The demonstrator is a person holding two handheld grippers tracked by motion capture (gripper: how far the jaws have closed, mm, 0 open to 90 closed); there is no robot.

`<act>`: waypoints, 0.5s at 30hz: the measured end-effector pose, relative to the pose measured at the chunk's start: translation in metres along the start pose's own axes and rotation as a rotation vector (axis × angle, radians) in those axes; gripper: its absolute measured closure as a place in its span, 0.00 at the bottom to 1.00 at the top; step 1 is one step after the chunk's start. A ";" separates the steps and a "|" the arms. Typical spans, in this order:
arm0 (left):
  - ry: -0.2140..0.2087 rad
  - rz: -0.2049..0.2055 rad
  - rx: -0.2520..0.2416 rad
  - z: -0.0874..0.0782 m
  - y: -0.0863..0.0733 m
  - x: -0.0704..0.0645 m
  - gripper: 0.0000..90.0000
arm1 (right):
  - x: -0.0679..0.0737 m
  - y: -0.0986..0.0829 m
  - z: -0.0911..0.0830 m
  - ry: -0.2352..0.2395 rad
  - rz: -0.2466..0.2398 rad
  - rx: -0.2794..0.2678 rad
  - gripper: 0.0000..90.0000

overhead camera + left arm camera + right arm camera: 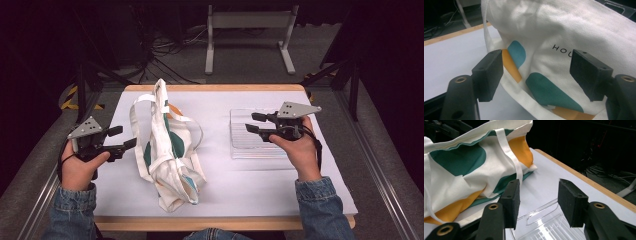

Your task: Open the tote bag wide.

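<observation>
My left tool (pixel 123 138) hangs at the left side of the bench (pixel 260 185), its jaws spread wide and holding nothing. It points at the cloth tote bag (pixel 167 150), which lies crumpled in a long heap left of the bench's middle, running from the far edge toward me. In the left gripper view the bag (pixel 574 32) sits right in front of my open jaws, close but not between them; its cream canvas carries teal and orange patches and dark printed letters. One white strap (pixel 485 30) drops down its left side.

My right tool (pixel 256 124) hovers over the clear plastic tray (pixel 240 150) on the right half of the bench, well apart from the bag. Its jaws are also spread and empty. In the right gripper view the tray's rim (pixel 541 213) shows just beneath them, and the bag (pixel 456 170) lies beyond to the left.
</observation>
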State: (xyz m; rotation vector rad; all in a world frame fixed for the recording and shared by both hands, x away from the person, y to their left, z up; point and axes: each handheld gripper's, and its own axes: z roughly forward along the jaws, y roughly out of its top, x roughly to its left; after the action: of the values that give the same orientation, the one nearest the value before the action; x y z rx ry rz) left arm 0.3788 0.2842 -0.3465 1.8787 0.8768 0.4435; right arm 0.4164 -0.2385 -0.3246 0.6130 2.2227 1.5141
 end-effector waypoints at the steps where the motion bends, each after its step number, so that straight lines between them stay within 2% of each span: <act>1: 0.000 0.000 0.000 0.000 0.000 0.000 0.29 | 0.000 0.000 0.000 0.000 0.000 0.000 0.58; 7: -0.008 0.025 -0.006 -0.002 0.006 -0.008 0.26 | 0.006 0.002 0.003 0.022 0.005 -0.003 0.57; 15: -0.048 0.019 -0.007 -0.006 0.012 -0.018 0.25 | 0.012 0.004 0.004 0.024 0.028 -0.001 0.54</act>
State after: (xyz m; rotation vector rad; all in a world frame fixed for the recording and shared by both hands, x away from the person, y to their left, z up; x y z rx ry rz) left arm 0.3677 0.2712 -0.3322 1.8853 0.8256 0.4111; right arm 0.4092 -0.2272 -0.3234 0.6315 2.2398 1.5441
